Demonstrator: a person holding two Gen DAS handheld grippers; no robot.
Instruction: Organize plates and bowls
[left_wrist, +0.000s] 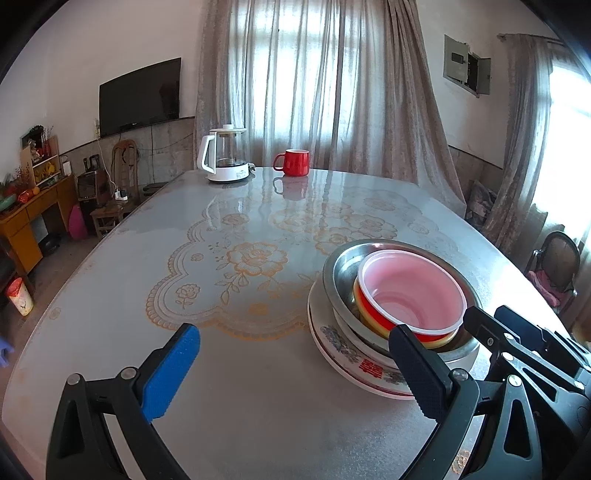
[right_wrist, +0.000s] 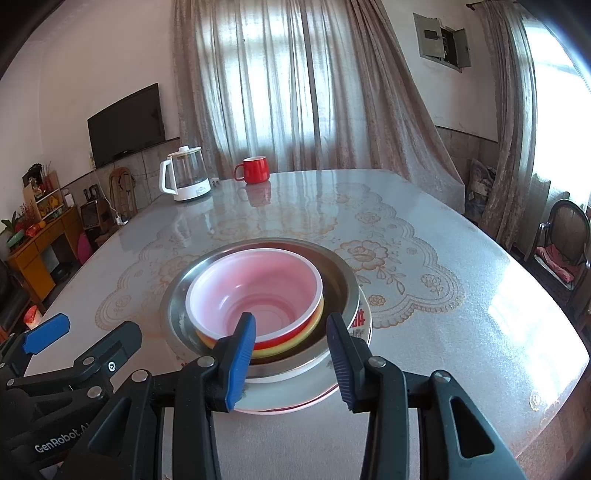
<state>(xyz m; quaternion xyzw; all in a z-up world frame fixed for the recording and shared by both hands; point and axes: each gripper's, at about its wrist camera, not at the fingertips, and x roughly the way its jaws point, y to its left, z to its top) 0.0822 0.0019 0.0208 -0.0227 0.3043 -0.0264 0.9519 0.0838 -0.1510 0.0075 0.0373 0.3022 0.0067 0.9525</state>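
A stack of dishes stands on the table: a red plastic bowl with a pink inside (right_wrist: 258, 291) (left_wrist: 410, 291) sits in a yellow bowl (right_wrist: 295, 341), inside a steel basin (right_wrist: 340, 273) (left_wrist: 343, 266), on flowered white plates (right_wrist: 364, 321) (left_wrist: 343, 341). My right gripper (right_wrist: 291, 354) is open, its fingers apart just in front of the stack's near rim, holding nothing. My left gripper (left_wrist: 295, 373) is wide open and empty, left of the stack, its right finger (left_wrist: 417, 369) in front of the plates' edge. Each gripper shows in the other's view.
The round table (left_wrist: 229, 387) has a glossy cover with a lace flower pattern. A white-based glass kettle (left_wrist: 225, 158) (right_wrist: 186, 179) and a red mug (left_wrist: 293, 162) (right_wrist: 255, 170) stand at the far edge. A chair (right_wrist: 561, 240) stands right of the table.
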